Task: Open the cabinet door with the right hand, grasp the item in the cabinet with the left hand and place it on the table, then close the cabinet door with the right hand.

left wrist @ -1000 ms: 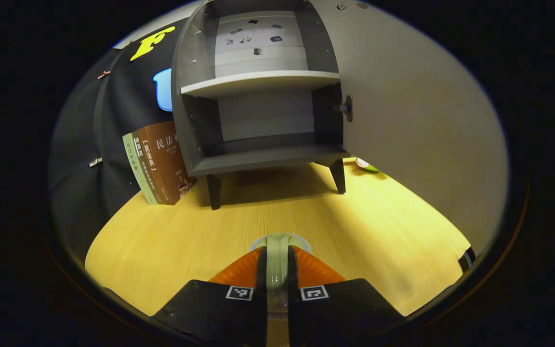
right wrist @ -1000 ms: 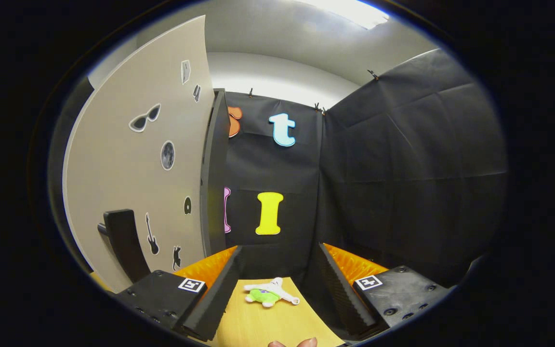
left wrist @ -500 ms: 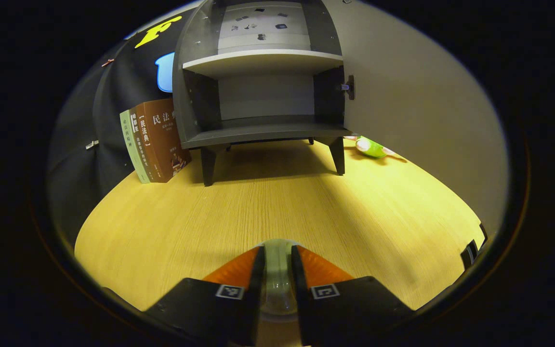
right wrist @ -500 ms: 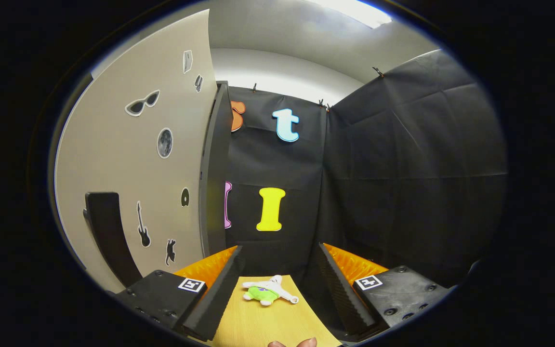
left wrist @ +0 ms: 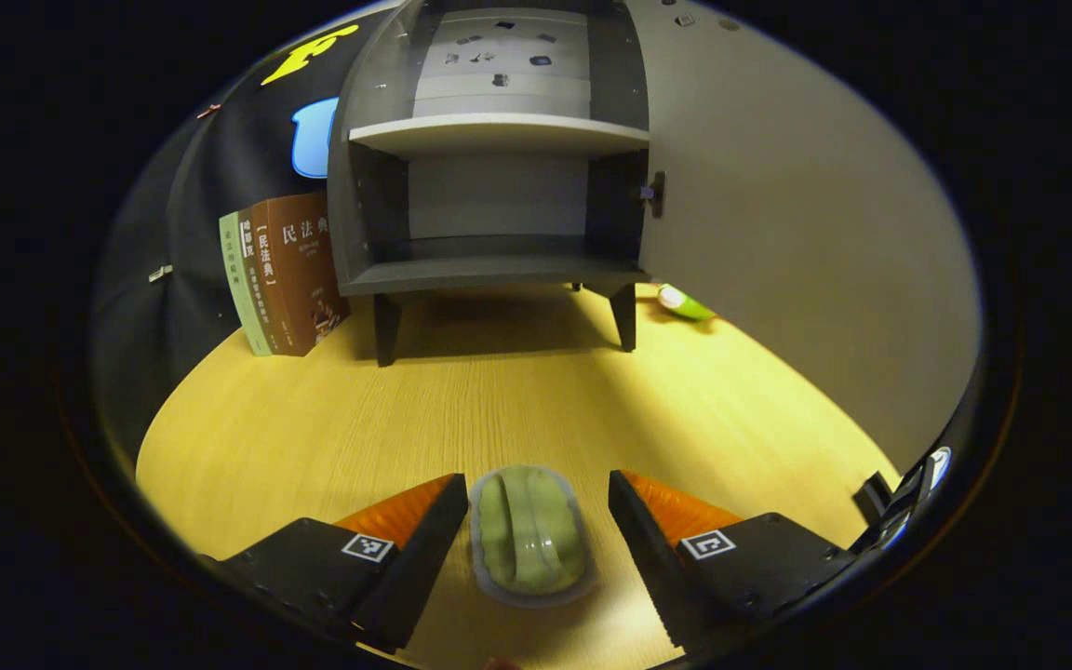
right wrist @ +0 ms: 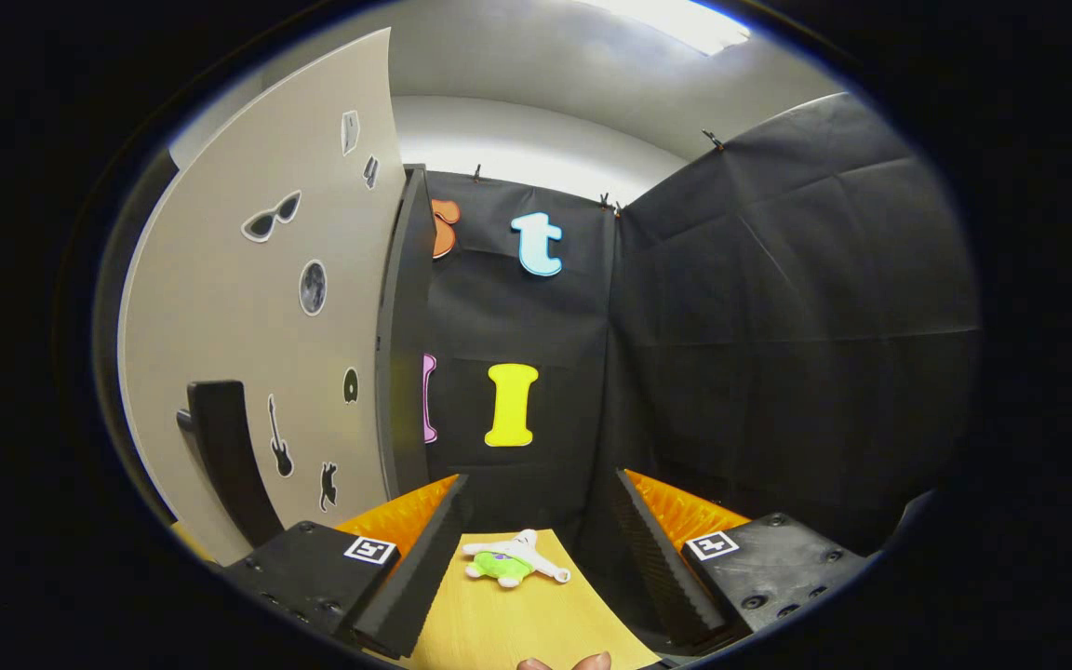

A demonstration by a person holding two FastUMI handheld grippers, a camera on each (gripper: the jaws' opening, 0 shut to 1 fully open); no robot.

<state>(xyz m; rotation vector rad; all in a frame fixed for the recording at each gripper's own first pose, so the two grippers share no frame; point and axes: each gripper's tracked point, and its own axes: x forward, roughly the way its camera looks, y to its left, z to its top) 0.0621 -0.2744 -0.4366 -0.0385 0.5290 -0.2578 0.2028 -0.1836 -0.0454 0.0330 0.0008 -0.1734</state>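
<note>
With the cabinet door (left wrist: 806, 242) swung wide, left gripper (left wrist: 536, 530) spread, green dish (left wrist: 529, 537) flat on table (left wrist: 331, 437) between its fingers untouched, right gripper (right wrist: 536, 549) spread, holding nothing, beside door.

Left gripper (left wrist: 536, 521) now spread wide where its fingers were earlier pressed together on the green item (left wrist: 529, 542), item now released and laid flat on the table (left wrist: 313, 437) between the fingers, touched by neither, cabinet (left wrist: 489, 177) seen slightly lower.
</note>
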